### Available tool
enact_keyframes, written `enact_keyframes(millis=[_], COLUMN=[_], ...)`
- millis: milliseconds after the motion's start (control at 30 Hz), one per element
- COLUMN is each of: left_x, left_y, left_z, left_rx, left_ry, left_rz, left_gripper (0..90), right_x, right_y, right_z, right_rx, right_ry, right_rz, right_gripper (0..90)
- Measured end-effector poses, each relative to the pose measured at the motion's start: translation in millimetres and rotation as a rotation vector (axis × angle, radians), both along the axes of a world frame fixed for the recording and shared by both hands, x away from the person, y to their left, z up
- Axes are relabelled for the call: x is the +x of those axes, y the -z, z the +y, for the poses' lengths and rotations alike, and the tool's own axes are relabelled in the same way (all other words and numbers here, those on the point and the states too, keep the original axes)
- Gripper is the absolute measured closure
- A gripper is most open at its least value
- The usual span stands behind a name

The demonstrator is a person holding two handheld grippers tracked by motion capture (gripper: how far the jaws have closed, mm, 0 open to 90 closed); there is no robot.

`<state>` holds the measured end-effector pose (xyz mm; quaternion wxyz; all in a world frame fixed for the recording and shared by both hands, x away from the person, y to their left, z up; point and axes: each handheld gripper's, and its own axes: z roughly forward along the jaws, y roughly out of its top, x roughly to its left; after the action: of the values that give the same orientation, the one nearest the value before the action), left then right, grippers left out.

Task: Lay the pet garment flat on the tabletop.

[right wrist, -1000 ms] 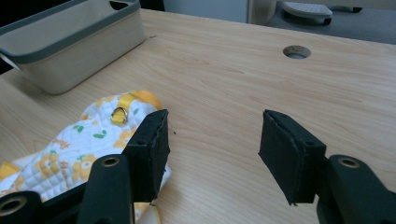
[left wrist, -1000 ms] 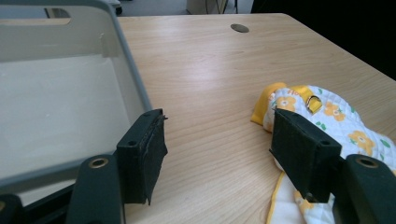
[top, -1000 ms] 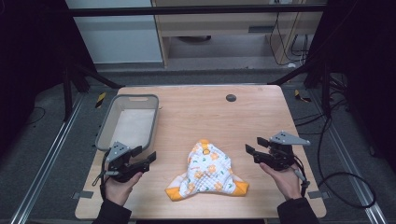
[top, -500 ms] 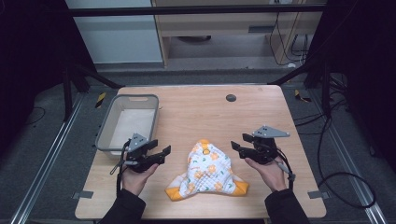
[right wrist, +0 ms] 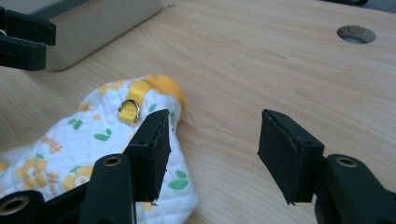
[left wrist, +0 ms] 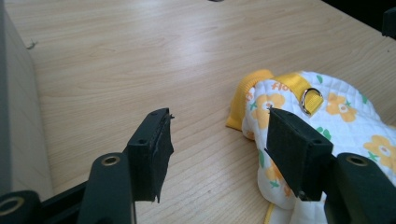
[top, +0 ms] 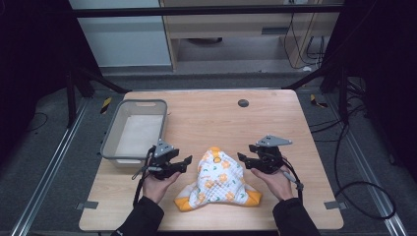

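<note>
Closing in from both sides since a second ago, we bring our left claw [top: 183, 162] and right claw [top: 244, 159], both spread, beside the quilted white-and-yellow floral garment [top: 219, 182] lying mid-front on the pale wooden counter [top: 275, 123], likely readying a two-handed grasp.

A pale wooden bench [top: 275, 118] stands in the middle of a dim room, with a round cable hole [top: 243, 103] near its far edge. Grey floor [top: 44, 147] surrounds it, crossed by metal rails [top: 46, 182] on the left and right. Dark frame posts [top: 74, 93] rise at both far corners, joined by a horizontal bar [top: 206, 11] across the top. Beyond the bench stand a light cabinet [top: 128, 34] and a wooden shelf unit [top: 236, 24]. Black cables [top: 364, 196] loop over the floor on the right.
</note>
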<state>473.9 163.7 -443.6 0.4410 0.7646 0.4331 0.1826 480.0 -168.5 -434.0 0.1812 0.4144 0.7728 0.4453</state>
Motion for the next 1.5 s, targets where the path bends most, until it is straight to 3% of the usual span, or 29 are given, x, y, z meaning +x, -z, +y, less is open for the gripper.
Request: enact_keyframes(millis=[233,600,900,1033,1233,1500], left_x=[4.0,8.5,12.5,12.7,16.3,14.1], left_y=[12.5,23.4,34.0,37.3,39.5,36.4], left_z=[-16.0,-32.3,-40.4,-41.8,-39.9,-39.1], left_rx=[0.030,0.063,0.050,0.039,0.018,0.008], left_ry=[0.035,0.074,0.112,0.136,0.150,0.154], left_rz=[0.039,0.065,0.099,0.117,0.149,0.156], left_gripper=[40.9,42.6,56.2,69.5,81.0,85.7], right_x=[1.7,4.4,7.3,8.8,11.6,10.0], right_y=[16.1,27.2,34.4,38.2,42.7,40.1], right_z=[5.0,16.8,24.6,27.8,31.0,32.8], right_rx=[-0.017,-0.035,-0.043,-0.050,-0.050,-0.052], right_ry=[-0.021,-0.065,-0.098,-0.116,-0.121,-0.125], right_rz=[0.056,0.084,0.118,0.141,0.171,0.174], right_gripper=[45.0,49.2,62.5,69.2,79.6,85.8])
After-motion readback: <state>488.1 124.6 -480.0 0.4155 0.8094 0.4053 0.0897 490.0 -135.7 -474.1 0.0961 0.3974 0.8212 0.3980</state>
